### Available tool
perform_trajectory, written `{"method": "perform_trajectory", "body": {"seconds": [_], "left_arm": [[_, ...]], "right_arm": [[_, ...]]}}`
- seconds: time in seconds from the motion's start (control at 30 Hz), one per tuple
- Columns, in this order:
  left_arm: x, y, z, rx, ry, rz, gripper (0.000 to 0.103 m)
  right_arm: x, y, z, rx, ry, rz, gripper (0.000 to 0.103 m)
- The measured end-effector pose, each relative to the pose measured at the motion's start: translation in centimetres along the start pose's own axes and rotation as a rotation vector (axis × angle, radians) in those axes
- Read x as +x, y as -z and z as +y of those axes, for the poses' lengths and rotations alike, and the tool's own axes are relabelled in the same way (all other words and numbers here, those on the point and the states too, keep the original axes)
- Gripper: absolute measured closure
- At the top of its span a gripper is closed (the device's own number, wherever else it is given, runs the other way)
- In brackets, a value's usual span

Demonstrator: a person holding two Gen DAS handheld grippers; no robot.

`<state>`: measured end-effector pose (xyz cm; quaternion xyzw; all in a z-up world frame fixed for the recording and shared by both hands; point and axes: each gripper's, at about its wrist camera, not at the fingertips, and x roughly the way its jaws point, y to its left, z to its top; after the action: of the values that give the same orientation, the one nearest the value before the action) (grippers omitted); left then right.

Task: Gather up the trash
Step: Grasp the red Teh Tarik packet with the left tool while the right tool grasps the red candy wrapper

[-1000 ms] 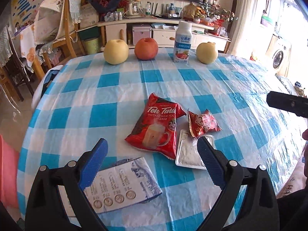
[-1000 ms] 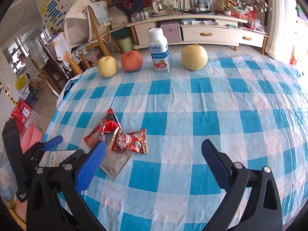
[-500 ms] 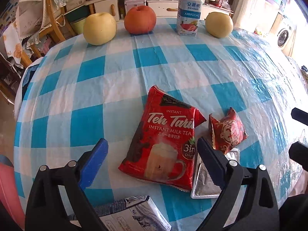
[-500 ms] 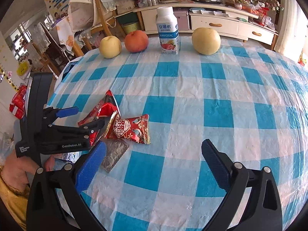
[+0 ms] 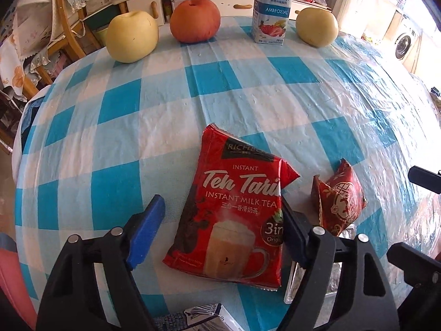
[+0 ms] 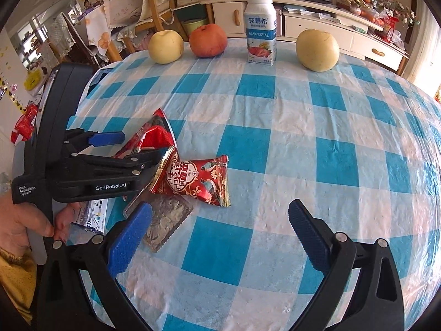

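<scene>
A red Teh Tarik milk tea packet [image 5: 237, 215] lies flat on the checked tablecloth [image 5: 154, 143]. My left gripper [image 5: 220, 231] straddles it with its jaws closing. The right pad meets the packet's edge and the left pad [image 5: 146, 231] stands a little off it. To the right lie a small red snack wrapper [image 5: 339, 201] and a silver foil wrapper [image 5: 333, 273], partly hidden by my finger. In the right wrist view my right gripper [image 6: 220, 237] hangs open over bare cloth, just right of the snack wrapper [image 6: 198, 179] and foil [image 6: 165, 220]. The left gripper [image 6: 137, 146] shows there over the packet [image 6: 154, 135].
Two yellow pears [image 6: 165, 47] [image 6: 317, 49], a red apple [image 6: 208, 40] and a white milk bottle [image 6: 260, 35] stand along the far table edge. A printed leaflet [image 5: 204, 317] lies near the front edge. A hand [image 6: 24, 220] holds the left gripper. Chairs and a cabinet stand beyond.
The left gripper has come down and forward over the tea packet, and its jaws have narrowed around it. The right gripper has sunk closer to the table.
</scene>
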<state>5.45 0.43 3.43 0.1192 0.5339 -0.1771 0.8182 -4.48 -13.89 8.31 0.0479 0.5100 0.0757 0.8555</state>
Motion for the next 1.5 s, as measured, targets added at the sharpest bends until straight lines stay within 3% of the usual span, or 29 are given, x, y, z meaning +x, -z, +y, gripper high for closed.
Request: {"method": "perform_trajectory", "body": {"seconds": [0.07, 0.17, 0.7, 0.77, 0.83, 1.5], "left_arm": [[-0.1, 0.0, 0.2, -0.006, -0.001, -0.014, 0.038], [-0.3, 0.2, 0.5, -0.017, 0.003, -0.032, 0.041], [-2.2, 2.4, 3.6, -0.206, 0.071, -0.128, 0.047], [-2.5, 2.6, 4.2, -0.223, 0.077, -0.14, 0.047], [-2.9, 2.8, 4.6, -0.238, 0.076, -0.156, 0.047], [-6.0, 5.6, 7.2, -0.312, 0.023, -0.236, 0.047]], "right_arm": [[0.2, -0.1, 0.4, -0.013, 0.001, -0.007, 0.005], [0.4, -0.3, 0.8, -0.024, -0.001, -0.022, 0.005], [3.7, -0.7, 1.7, -0.011, -0.016, -0.052, 0.006], [3.8, -0.9, 1.9, -0.007, -0.027, -0.066, 0.008], [3.9, -1.1, 2.2, -0.006, -0.029, -0.07, 0.022], [5.0, -1.1, 3.4, -0.043, 0.002, -0.087, 0.041]]}}
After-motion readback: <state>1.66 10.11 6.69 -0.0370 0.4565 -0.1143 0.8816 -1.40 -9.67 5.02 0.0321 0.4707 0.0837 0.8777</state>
